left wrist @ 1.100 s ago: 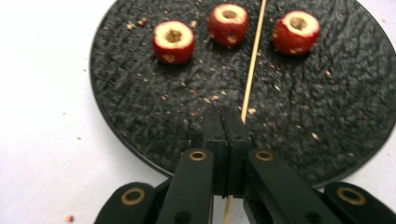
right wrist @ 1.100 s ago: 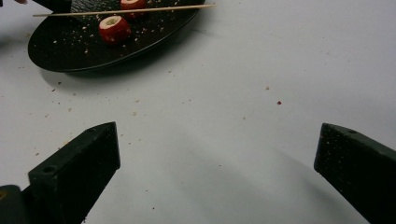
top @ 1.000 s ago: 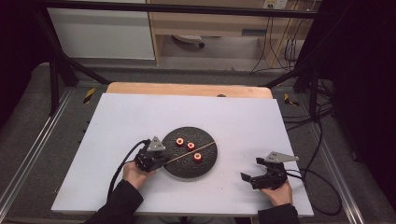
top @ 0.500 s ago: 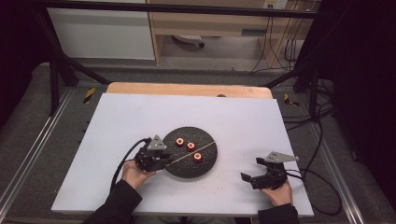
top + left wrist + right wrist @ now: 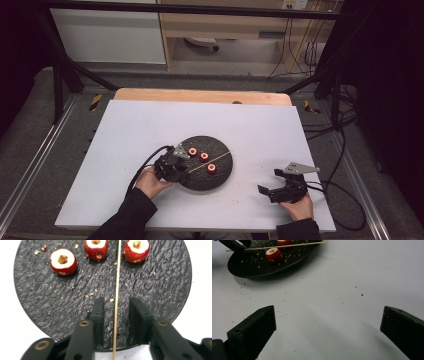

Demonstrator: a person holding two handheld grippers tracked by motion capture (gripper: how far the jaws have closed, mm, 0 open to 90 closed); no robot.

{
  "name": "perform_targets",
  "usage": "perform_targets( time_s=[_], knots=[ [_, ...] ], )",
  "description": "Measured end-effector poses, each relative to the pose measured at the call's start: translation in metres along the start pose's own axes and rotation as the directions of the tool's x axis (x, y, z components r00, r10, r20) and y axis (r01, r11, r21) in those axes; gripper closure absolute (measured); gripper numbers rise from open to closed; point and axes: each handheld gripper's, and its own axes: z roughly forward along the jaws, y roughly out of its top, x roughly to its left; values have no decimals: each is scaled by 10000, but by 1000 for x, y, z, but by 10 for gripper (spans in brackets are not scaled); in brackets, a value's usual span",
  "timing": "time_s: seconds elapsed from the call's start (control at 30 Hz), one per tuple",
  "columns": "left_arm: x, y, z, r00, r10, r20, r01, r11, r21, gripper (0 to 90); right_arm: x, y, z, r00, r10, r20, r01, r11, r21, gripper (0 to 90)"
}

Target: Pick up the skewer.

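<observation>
High view: evenly lit from overhead, white surface (image 5: 250,130) bright, surroundings falling to near black at both edges; soft focus, slight grain, short faint shadows. Left gripper view: strong flat light, surface blown out to pure white around the dark plate (image 5: 162,290), plate texture sharp, jaws at bottom slightly soft. Right gripper view: dimmer, greyish cast, broad soft shadows under the jaws, near jaws blurred, plate rim distorted at top edge.
</observation>
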Motion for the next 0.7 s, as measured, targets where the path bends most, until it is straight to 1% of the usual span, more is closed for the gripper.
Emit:
perform_targets(
  time_s=[0.03,0.07,0.13,0.3,0.33,0.4,0.5,0.7],
  knots=[
    [0,1,1,9999,79,-63,-78,9999,151,679,0,0,0,10000,-7,-5,7,10000,6,10],
    [0,1,3,9999,135,-57,-133,9996,245,716,0,0,0,10000,-7,-7,7,10000,1,10],
    [-1,2,4,9996,266,-135,-260,9989,400,726,0,0,0,10000,2,-11,-2,10000,-1,9],
    [-4,6,5,9988,453,-172,-443,9975,552,795,0,0,0,10000,15,-17,-15,10000,8,9],
    [-4,6,6,9984,524,-233,-509,9967,628,816,0,0,0,10000,-5,-22,5,10000,9,9],
    [-6,8,6,9977,619,-278,-597,9955,738,829,0,0,0,10000,-9,-24,9,10000,5,10],
    [-7,9,7,9972,696,-285,-672,9947,773,868,0,0,0,10000,-1,-22,1,10000,-1,9],
    [-9,8,6,9955,815,-484,-777,9941,758,873,0,0,0,10000,9,-27,-9,10000,15,9]
  ],
)
